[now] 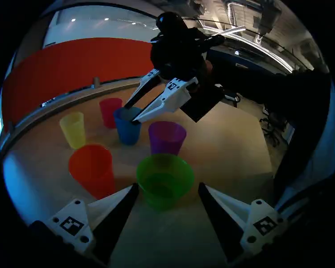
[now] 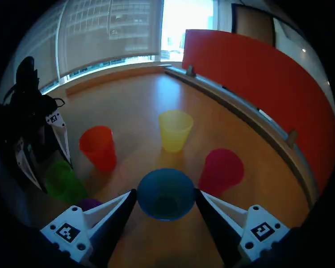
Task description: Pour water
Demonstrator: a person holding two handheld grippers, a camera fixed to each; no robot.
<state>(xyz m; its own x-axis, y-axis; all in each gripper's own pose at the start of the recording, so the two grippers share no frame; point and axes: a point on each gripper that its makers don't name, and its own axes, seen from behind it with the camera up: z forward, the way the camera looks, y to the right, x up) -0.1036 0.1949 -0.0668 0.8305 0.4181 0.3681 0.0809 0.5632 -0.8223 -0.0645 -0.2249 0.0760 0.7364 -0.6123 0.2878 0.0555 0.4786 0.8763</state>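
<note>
- Blue cup [image 2: 166,198] sits between my right gripper's [image 2: 165,193] fingers; I cannot tell whether they clamp it.
- Green cup [image 1: 165,181], well apart from the blue cup, sits between my left gripper's [image 1: 166,187] fingers; grip likewise unclear.
- Purple cup [image 1: 167,136] stands just beside the blue cup, all on the bench [image 1: 230,138].

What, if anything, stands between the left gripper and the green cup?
Nothing visible does. The green cup sits directly ahead in the gap between the spread fingers of the left gripper; the orange cup stands beside it, the purple cup behind it.
</note>
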